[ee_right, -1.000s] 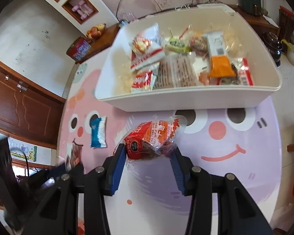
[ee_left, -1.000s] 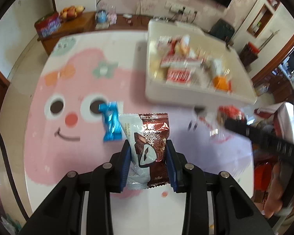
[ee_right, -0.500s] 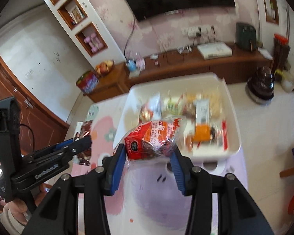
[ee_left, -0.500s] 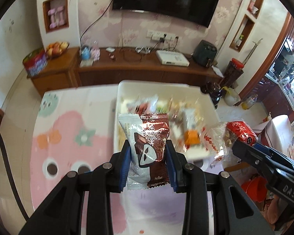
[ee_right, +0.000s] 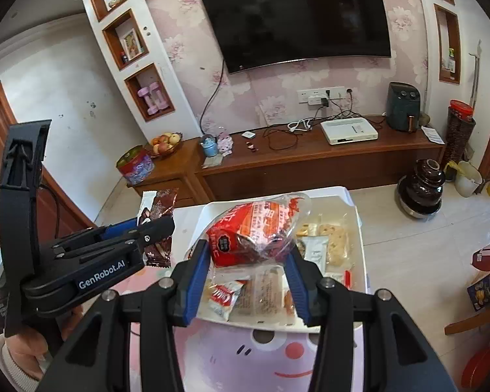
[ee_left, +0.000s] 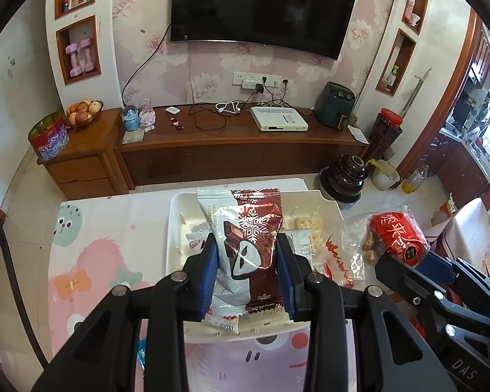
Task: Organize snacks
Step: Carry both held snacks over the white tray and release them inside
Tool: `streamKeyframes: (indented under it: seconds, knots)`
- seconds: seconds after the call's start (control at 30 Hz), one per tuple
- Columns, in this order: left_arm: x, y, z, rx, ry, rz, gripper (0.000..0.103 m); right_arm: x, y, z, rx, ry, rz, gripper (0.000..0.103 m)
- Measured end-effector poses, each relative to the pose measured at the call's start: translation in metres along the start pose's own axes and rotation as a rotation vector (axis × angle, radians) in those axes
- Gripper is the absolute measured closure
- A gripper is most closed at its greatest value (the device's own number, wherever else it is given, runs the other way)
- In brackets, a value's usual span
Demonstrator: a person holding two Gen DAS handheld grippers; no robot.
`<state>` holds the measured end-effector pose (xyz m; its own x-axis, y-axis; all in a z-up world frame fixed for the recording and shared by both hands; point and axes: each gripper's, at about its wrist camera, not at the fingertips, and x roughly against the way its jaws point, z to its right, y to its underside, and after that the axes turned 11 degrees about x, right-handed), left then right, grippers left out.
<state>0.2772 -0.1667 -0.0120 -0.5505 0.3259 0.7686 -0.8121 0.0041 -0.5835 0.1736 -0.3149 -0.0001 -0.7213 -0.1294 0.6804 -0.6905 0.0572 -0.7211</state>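
Both tools have risen off the worktop (ee_left: 91,228), left tool (ee_left: 246,272) gripping the brown-and-silver packet (ee_left: 245,245), right tool (ee_right: 248,272) clamping the red bag (ee_right: 254,232), now poised above the white bin (ee_right: 356,228) for dropping in.

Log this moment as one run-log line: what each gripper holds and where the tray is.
left gripper: shut on brown-and-white snack packet | right gripper: shut on red snack bag | white tray: below both, on table

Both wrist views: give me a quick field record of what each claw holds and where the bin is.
left claw: shut on brown-and-silver snack packet
right claw: shut on red snack bag
white bin: on the table, below both claws, already holding snacks
table cover: pink cartoon print
carried snacks: both held above the bin, not yet released
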Motion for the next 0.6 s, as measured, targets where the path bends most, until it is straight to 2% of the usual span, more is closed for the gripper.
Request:
streamKeyframes:
  seconds: [0.57, 0.6]
  knots:
    - [-0.05, -0.014, 0.011, -0.001, -0.059, -0.051, 0.07, -0.034, -0.008, 0.027, -0.011, 0.077, -0.061, 0.058]
    - [-0.051, -0.013, 0.012, -0.003, -0.065, -0.056, 0.068, -0.036, -0.008, 0.028, -0.011, 0.08, -0.07, 0.058]
